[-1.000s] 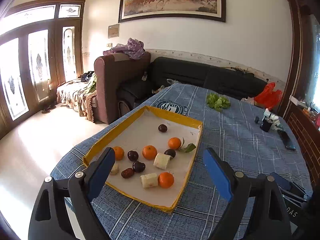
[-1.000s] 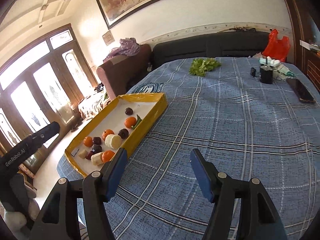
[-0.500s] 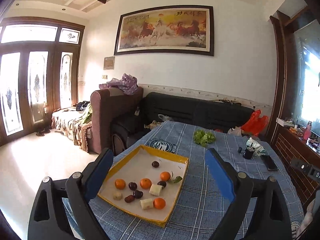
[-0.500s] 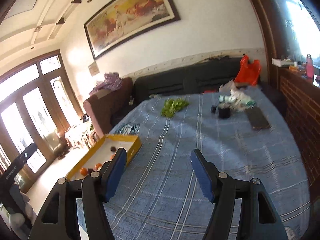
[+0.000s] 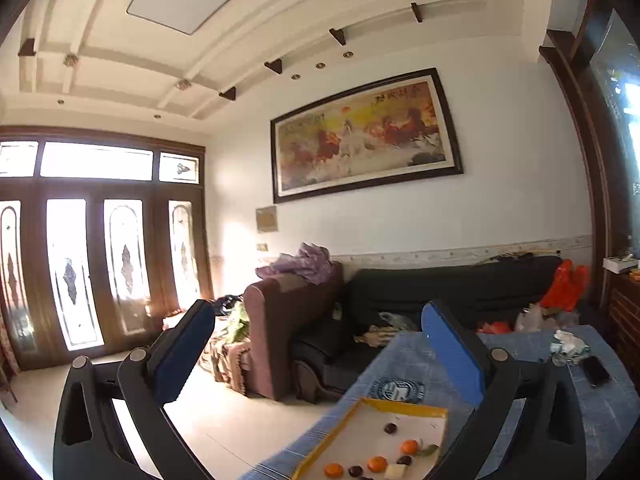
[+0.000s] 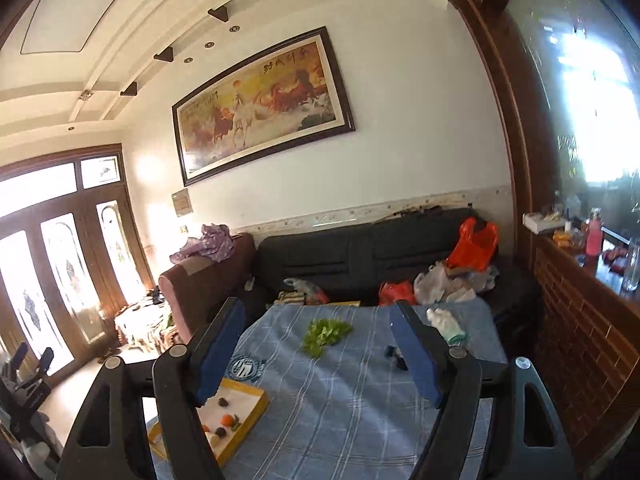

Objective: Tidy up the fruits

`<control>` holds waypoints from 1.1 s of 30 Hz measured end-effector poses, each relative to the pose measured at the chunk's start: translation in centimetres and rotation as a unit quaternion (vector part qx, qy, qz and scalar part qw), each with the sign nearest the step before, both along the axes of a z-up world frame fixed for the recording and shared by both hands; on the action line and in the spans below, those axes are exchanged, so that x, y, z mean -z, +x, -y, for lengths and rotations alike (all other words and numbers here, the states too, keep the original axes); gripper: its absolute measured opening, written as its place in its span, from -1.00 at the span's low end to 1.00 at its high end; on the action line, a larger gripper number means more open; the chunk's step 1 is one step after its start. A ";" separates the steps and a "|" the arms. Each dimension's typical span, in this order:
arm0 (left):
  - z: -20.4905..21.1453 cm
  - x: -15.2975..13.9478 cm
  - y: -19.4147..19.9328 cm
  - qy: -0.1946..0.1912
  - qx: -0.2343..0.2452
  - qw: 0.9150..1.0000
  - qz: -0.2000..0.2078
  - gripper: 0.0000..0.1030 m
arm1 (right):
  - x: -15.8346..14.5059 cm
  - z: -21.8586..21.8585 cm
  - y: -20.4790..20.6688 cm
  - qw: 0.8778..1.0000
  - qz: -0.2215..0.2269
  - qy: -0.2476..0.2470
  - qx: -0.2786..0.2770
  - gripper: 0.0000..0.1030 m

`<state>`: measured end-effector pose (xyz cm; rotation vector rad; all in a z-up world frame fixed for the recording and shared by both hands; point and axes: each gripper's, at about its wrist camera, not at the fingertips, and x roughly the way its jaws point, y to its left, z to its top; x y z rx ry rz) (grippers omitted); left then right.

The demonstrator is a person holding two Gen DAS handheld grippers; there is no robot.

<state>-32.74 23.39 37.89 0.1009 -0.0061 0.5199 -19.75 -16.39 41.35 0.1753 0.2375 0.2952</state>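
Doors [image 5: 96,272] with tall glass panes fill the left of the left wrist view, bright with daylight. Right of them, in the lower middle, a brown armchair [image 5: 288,320] carries a purple cloth [image 5: 300,264], and a black sofa [image 5: 440,292] runs on toward the right edge under a framed horse painting [image 5: 364,136]. The left tongs [image 5: 316,356] stand wide open, their jaws having just spread further, with nothing between them. At the bottom right, a yellow tray [image 5: 400,403] lies on the blue checked desk [image 5: 600,412]; in it sit oranges [image 5: 409,447], dark plums [image 5: 390,428] and a pale fruit piece [image 5: 395,470]. A phone [image 5: 595,370] lies near the desk's right end.

In the right wrist view the tray [image 6: 256,408] shows at the lower left, partly behind the left finger, well apart from green leaves [image 6: 326,334] lying at the middle of the desk [image 6: 340,400]. The right tongs [image 6: 316,356] are also open and empty, jaws just widened. An orange bag [image 6: 474,246] rests on the sofa [image 6: 360,256] at the right.
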 end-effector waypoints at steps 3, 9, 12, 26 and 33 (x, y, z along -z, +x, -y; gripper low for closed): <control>-0.4 0.7 0.7 -0.010 0.004 1.000 -0.010 1.00 | 0.0 -0.4 0.6 1.000 -0.003 -0.010 -0.001 0.67; -0.3 8.1 4.9 -0.047 0.038 0.996 -0.069 1.00 | 9.2 -4.1 3.6 0.996 -0.076 -0.015 -0.051 0.68; 0.2 12.2 6.2 -0.059 0.045 0.994 -0.084 1.00 | 14.4 -6.4 4.7 0.992 -0.102 -0.029 -0.064 0.68; -1.5 23.5 13.0 -0.142 0.014 0.969 -0.200 1.00 | 29.6 -18.6 8.1 0.964 -0.186 -0.101 -0.158 0.68; -1.9 25.6 14.5 -0.145 0.003 0.961 -0.236 1.00 | 32.2 -21.5 8.6 0.956 -0.207 -0.113 -0.174 0.69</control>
